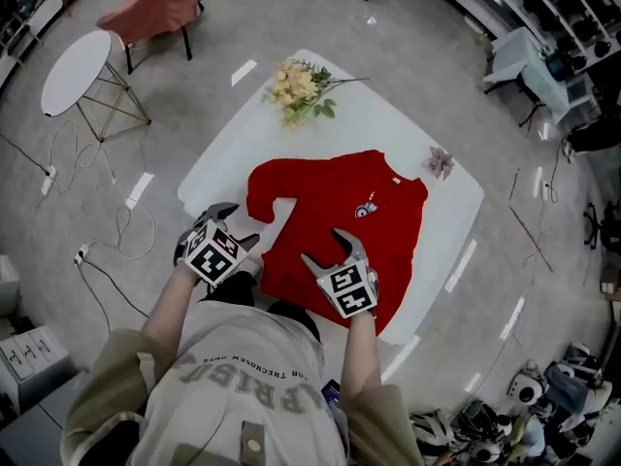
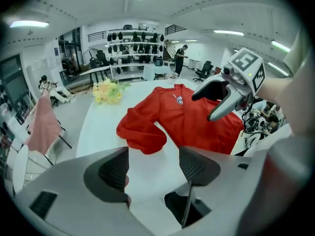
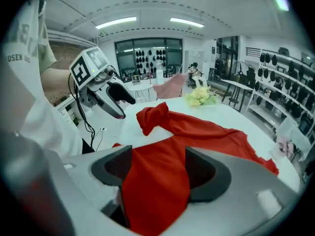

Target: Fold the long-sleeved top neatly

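Observation:
A red long-sleeved top (image 1: 349, 226) lies spread on the white table (image 1: 388, 115), chest logo up, its left sleeve (image 1: 264, 190) bent and bunched beside the body. My left gripper (image 1: 243, 226) hovers open near that sleeve's end. In the left gripper view only bare table shows between the jaws of my left gripper (image 2: 153, 168), with the top (image 2: 187, 117) beyond them. My right gripper (image 1: 323, 248) is open above the hem. In the right gripper view, red cloth (image 3: 162, 181) shows below my right gripper (image 3: 155, 173), and the pads are not pressing on it.
A bunch of yellow flowers (image 1: 299, 90) lies at the table's far edge and a small pink flower (image 1: 441, 161) at its right. On the floor to the left stand a round white side table (image 1: 76, 71) and a chair draped in pink cloth (image 1: 155, 3), with cables nearby.

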